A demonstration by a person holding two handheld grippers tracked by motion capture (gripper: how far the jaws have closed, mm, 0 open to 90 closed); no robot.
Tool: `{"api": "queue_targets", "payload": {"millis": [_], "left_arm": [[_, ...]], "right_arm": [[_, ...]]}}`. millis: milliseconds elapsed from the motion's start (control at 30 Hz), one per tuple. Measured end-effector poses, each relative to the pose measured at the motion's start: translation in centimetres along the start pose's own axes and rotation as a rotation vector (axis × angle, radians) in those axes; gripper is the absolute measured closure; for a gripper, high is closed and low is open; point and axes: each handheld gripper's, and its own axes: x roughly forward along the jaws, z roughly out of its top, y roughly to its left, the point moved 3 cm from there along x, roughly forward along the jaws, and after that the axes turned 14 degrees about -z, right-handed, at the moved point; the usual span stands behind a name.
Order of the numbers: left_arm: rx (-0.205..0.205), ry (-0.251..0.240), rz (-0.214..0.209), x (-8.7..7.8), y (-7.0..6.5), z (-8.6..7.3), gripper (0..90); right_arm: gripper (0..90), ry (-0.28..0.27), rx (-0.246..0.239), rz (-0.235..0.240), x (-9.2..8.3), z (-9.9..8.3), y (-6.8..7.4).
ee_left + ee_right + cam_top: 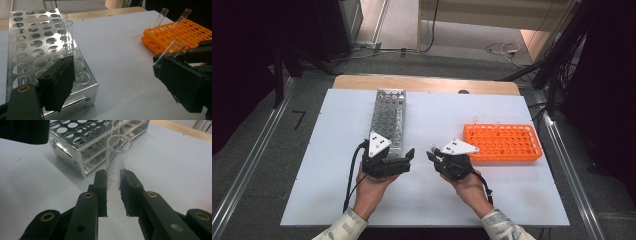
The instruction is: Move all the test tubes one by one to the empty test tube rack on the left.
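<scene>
My right tool (pixel 113 178) grips a glass tube (pixel 117 157) mid-counter; left tool (pixel 112 82) hangs open by the metal rack (pixel 45 50). I'd keep the tube upright over a hole

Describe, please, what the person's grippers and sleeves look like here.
Both the left gripper and right gripper are black, each topped by a pale grey three-cornered plate with dark dots, brass-coloured pivot pins at the jaws and a trailing black cable. The sleeves are pale and patterned.
</scene>
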Motion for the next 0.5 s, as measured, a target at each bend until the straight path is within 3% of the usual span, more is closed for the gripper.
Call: {"api": "queue_targets", "payload": {"millis": [233, 500], "left_arm": [[0.014, 0.002, -0.02, 0.2, -0.6, -0.1, 16.8], [0.029, 0.0, -0.058, 0.2, -1.1, -0.2, 25.1]], "right_arm": [[73.1, 0.008, -0.024, 0.032, 0.8, 0.4, 1.6], [73.0, 0.013, -0.043, 0.062, 1.3, 0.9, 2.5]]}}
